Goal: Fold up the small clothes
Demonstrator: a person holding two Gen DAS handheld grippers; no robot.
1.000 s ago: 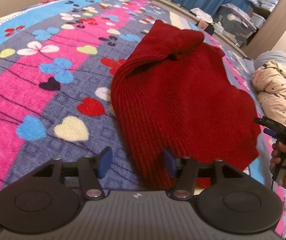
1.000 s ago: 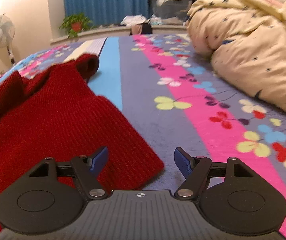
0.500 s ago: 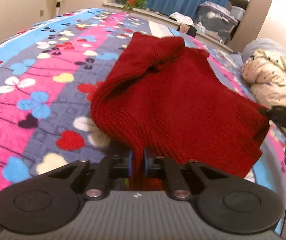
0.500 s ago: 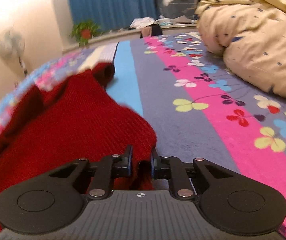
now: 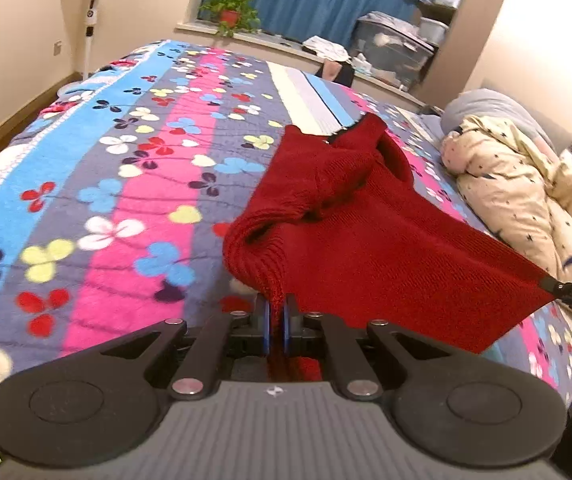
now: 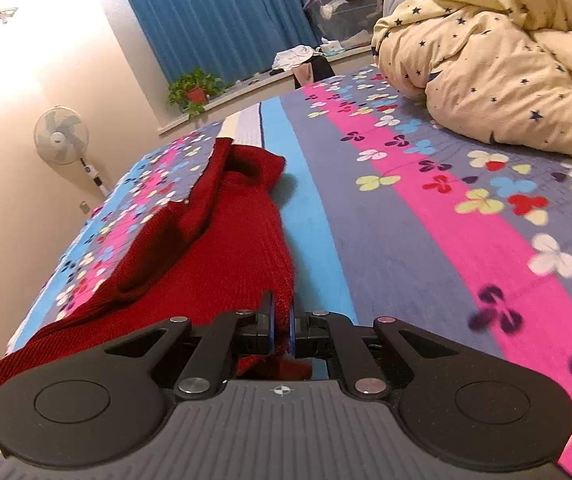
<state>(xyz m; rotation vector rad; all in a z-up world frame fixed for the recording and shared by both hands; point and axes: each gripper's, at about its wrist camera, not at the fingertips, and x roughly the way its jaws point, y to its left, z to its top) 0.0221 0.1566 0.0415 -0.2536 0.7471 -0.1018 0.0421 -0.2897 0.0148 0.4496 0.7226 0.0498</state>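
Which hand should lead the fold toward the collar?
Probably the left. Its tongs pinch the sweater at the hem corner where the near sleeve is bunched up, so it needs carrying over first. The right tongs hold the smoother corner and can follow.

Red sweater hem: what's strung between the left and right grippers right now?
Only the red sweater itself. In the left wrist view its near edge runs taut from the left gripper to the right gripper, lifted off the floral blanket.
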